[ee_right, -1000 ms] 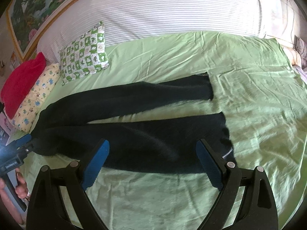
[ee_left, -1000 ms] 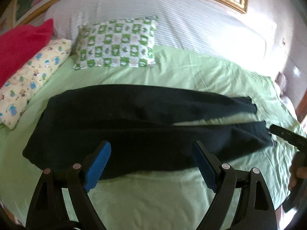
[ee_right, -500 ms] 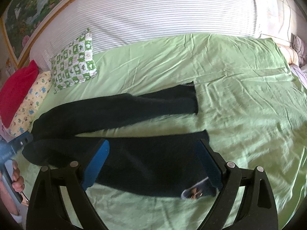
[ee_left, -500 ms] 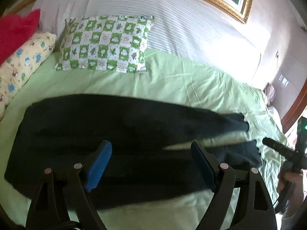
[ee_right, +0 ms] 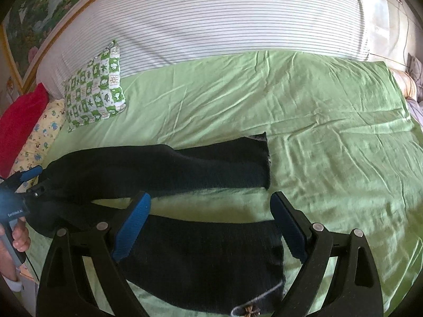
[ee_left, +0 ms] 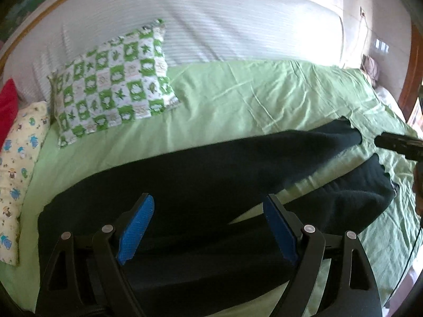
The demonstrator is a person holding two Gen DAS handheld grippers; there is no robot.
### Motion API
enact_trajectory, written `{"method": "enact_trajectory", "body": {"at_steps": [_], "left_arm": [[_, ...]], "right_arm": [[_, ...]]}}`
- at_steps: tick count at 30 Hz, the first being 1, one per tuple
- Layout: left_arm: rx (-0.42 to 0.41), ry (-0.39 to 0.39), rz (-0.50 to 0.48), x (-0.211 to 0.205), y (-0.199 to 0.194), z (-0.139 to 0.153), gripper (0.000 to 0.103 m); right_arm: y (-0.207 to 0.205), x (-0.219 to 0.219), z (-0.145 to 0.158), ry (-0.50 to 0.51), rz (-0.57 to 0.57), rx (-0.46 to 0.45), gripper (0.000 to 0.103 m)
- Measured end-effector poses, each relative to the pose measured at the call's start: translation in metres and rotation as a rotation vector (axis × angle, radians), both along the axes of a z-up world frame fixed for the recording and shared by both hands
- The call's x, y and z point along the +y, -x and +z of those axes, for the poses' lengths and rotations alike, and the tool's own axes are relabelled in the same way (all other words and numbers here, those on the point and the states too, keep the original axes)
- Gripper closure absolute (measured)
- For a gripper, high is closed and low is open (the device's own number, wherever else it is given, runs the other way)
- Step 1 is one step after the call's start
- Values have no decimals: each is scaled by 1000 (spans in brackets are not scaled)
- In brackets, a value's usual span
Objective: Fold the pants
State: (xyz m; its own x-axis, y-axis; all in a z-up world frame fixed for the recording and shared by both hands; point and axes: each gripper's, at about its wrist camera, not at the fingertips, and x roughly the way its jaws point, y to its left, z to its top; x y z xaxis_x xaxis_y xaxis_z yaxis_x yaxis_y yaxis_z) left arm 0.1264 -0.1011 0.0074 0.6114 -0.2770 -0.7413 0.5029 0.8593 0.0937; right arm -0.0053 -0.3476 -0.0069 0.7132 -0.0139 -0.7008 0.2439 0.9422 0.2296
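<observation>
Black pants (ee_left: 211,174) lie flat on the green bed sheet (ee_left: 251,95), waist at the left, two legs spread toward the right. My left gripper (ee_left: 207,227) is open and empty, low over the waist and upper legs. My right gripper (ee_right: 210,224) is open and empty, low over the near leg's hem (ee_right: 211,264), with the far leg (ee_right: 185,166) beyond it. The left gripper also shows at the left edge of the right wrist view (ee_right: 26,179), by the waist. The right gripper shows at the right edge of the left wrist view (ee_left: 399,144).
A green-and-white checked pillow (ee_left: 111,82), a cartoon-print pillow (ee_left: 18,163) and a red cushion (ee_left: 6,105) lie at the bed's left end. A striped white bolster (ee_right: 211,23) runs along the far side below a framed picture (ee_right: 39,5).
Both grippers have moved in closer and lower over the pants. The left one now hangs over the waist, the right one over the near leg's hem. Both stay open.
</observation>
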Motion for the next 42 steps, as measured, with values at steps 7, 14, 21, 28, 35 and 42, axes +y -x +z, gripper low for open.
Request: {"method": "enact_trajectory", "body": {"at_steps": [7, 14, 21, 28, 35, 42], "left_arm": [[51, -15, -114, -19, -17, -9, 30], [106, -72, -251, -52, -63, -22, 47], [176, -125, -374, -93, -115, -37, 45], [278, -228, -499, -124, -147, -67, 43], [344, -317, -523, -133, -150, -87, 85], [270, -244, -522, -116, -116, -45, 100]], "right_arm": [[-15, -9, -2, 30, 17, 17, 11], [-42, -40, -7, 16, 18, 43, 18], [-78, -76, -24, -59, 14, 93, 24], [-102, -96, -48, -183, 85, 131, 37], [-104, -97, -45, -179, 110, 111, 92], [-85, -88, -15, -136, 133, 18, 94]]}}
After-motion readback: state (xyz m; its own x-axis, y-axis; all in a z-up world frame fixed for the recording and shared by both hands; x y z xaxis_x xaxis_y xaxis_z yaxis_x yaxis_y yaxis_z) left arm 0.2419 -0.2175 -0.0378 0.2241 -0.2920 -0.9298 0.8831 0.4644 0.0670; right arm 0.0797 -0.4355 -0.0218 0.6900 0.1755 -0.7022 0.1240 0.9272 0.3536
